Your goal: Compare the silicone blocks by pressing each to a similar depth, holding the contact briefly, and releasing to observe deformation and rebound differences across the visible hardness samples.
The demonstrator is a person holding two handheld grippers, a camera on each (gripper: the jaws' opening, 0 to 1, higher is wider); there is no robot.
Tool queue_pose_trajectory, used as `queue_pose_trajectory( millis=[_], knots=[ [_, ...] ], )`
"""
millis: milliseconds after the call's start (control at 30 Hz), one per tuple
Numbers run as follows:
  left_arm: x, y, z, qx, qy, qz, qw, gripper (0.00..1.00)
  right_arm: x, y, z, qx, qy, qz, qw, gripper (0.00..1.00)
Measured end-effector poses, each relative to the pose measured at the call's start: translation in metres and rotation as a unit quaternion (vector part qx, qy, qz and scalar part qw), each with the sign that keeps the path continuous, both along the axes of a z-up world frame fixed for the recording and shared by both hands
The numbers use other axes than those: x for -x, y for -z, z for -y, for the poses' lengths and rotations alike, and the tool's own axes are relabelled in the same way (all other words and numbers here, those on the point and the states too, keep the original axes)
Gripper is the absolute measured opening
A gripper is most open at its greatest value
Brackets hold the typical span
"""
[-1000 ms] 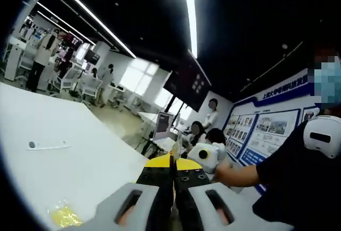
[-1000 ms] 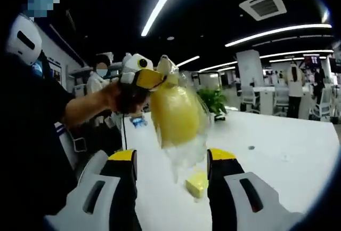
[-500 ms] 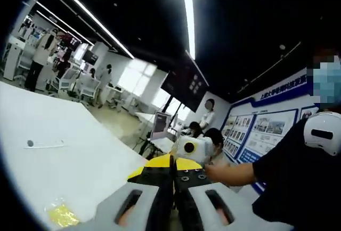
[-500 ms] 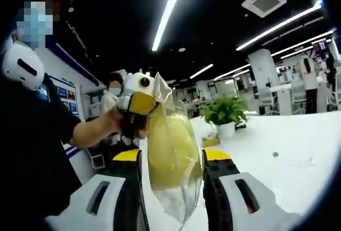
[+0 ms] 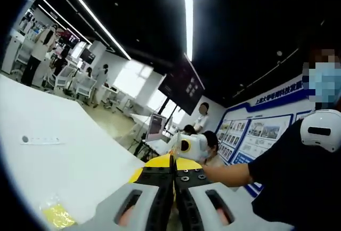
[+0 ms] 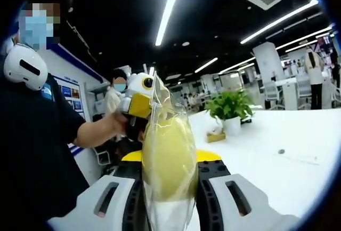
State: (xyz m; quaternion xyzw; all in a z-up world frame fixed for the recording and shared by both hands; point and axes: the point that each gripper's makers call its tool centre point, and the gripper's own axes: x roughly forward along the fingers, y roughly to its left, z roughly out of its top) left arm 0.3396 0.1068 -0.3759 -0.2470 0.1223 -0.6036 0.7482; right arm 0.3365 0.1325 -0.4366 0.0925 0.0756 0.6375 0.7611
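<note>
Left gripper (image 5: 173,175) fingers in the left gripper view are pressed together with basically no gap, yellow tips touching; whatever's pinched between them is hidden by the jaws themselves, so I can't make it out from here. Past the tips sits the right gripper (image 5: 191,146), partly cut off behind the left one, with the person's forearm (image 5: 229,172) running off toward their dark shirt. The white table (image 5: 58,161) spreads out to the left with loads of bare surface, a yellow silicone block (image 5: 53,216) lying in its wrapper near the lower edge, and a small white strip (image 5: 40,140) further out, too small to read. In the right gripper view, the right gripper (image 6: 170,180) fingers are narrowed onto a clear plastic bag (image 6: 166,156) with a yellow silicone block inside, the bag squeezed between them and hanging upright. The top corner of the bag is pinched in the left gripper (image 6: 139,100), so that's what it's clamped on. The bag's bottom end runs out of view. A potted plant (image 6: 230,111) stands on the table beyond, well apart, with open tabletop (image 6: 277,167) to the right.
</note>
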Motion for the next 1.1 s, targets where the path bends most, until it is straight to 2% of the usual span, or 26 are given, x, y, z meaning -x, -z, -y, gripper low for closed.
queue_pose_trajectory(
  millis=[200,233,400,533,733,1100],
  knots=[
    [-0.005,0.008,-0.002,-0.010,-0.003,0.001,1.0000,0.00,-0.004,0.008,-0.001,0.022,0.002,-0.011,0.9997,0.19],
    [-0.006,0.009,-0.002,-0.012,-0.003,0.001,0.9999,0.00,-0.005,0.010,-0.001,0.025,0.000,-0.020,0.9995,0.18],
    [-0.007,0.012,-0.004,-0.019,-0.002,0.000,0.9998,0.00,-0.005,0.014,-0.003,0.032,-0.006,-0.024,0.9992,0.15],
    [-0.011,0.016,-0.005,-0.026,-0.006,-0.001,0.9996,0.00,-0.006,0.018,-0.003,0.044,-0.010,-0.045,0.9980,0.13],
    [-0.012,0.017,-0.003,-0.028,-0.004,-0.001,0.9996,0.00,-0.009,0.019,0.000,0.054,-0.010,-0.029,0.9981,0.11],
    [-0.013,0.022,-0.002,-0.044,-0.006,0.002,0.9990,0.00,-0.009,0.026,0.002,0.063,-0.018,-0.021,0.9976,0.10]
  ],
)
